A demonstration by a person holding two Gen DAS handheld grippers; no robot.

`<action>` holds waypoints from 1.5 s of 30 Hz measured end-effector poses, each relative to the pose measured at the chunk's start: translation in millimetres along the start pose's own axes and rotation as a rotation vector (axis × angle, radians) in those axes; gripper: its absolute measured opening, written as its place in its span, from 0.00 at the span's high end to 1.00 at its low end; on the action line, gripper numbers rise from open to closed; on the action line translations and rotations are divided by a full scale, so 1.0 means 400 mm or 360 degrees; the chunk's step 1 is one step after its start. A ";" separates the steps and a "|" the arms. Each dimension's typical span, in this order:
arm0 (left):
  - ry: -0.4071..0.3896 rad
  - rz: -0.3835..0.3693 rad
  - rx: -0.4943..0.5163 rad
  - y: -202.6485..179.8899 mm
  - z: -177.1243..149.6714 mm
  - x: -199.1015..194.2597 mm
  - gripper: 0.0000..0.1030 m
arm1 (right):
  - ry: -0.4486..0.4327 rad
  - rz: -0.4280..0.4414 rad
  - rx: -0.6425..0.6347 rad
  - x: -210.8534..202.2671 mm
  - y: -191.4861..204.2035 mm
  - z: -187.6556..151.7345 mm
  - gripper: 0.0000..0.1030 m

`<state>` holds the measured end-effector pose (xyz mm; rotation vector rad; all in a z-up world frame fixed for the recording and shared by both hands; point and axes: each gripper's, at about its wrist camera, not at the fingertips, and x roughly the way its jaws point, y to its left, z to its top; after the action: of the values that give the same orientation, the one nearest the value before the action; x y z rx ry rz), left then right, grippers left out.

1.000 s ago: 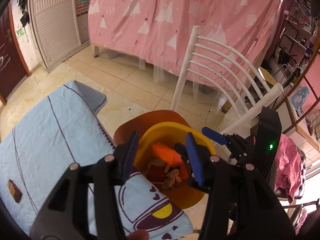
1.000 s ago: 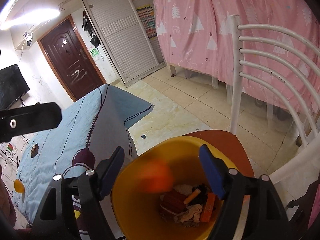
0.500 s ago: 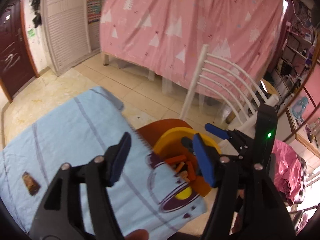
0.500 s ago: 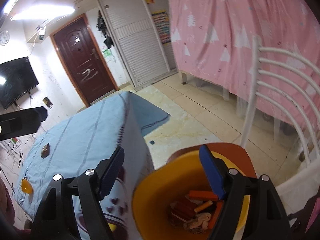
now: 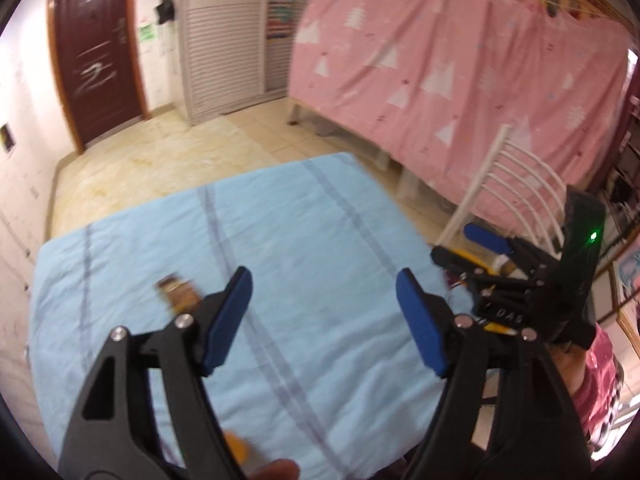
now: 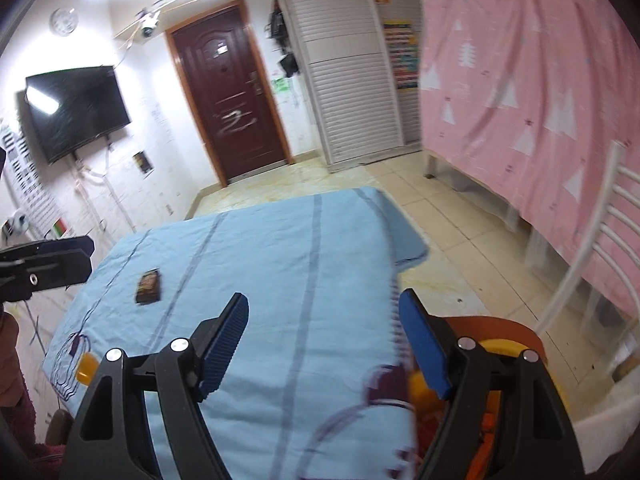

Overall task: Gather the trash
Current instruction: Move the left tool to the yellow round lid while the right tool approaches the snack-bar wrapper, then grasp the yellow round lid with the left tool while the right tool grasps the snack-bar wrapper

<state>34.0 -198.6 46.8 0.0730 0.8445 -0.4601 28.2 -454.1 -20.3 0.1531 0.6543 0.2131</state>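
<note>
A small brown wrapper (image 5: 178,292) (image 6: 149,286) lies on the light blue cloth (image 5: 320,220) (image 6: 280,248). My left gripper (image 5: 324,316) hangs over the cloth just right of the wrapper, its jaws opening with nothing between them. My right gripper (image 6: 324,340) (image 5: 472,252) stands open and bare over the cloth's right part. The yellow bin (image 6: 500,350) holding trash sits at the lower right on a brown chair seat (image 6: 500,326), mostly hidden by the right finger. A small orange piece (image 6: 86,364) rests near the cloth's left front corner. The left gripper (image 6: 48,260) shows at the left edge.
A white chair back (image 6: 600,248) (image 5: 512,184) rises beside the bin. A pink curtain (image 5: 460,60) hangs behind it. Tiled floor (image 6: 460,208) lies between the cloth and the curtain. A dark door (image 6: 228,92) and a wall TV (image 6: 76,108) are at the far end.
Both views have swung left from the yellow bin out over the blue cloth. The left jaws have spread wider. The brown wrapper now lies close to the left gripper.
</note>
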 end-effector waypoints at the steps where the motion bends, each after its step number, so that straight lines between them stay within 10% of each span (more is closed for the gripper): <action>1: 0.0003 -0.0002 -0.0020 0.020 -0.012 -0.008 0.30 | 0.0006 0.0014 -0.0011 0.007 0.012 0.003 0.31; 22: 0.0228 0.0071 -0.0052 0.174 -0.283 -0.002 0.24 | 0.0165 0.0222 -0.0264 0.149 0.303 0.038 0.31; 31: 0.0242 0.0032 -0.0050 0.177 -0.317 0.030 0.61 | 0.0244 0.0321 -0.0310 0.205 0.377 0.054 0.31; 45: 0.0178 0.0055 -0.0125 0.225 -0.316 -0.009 0.61 | 0.0410 0.0389 -0.0446 0.299 0.495 0.042 0.31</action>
<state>-19.1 -85.9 -45.4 0.0411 0.9687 -0.3927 101.7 -234.7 -36.3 -0.0668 0.8542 0.5632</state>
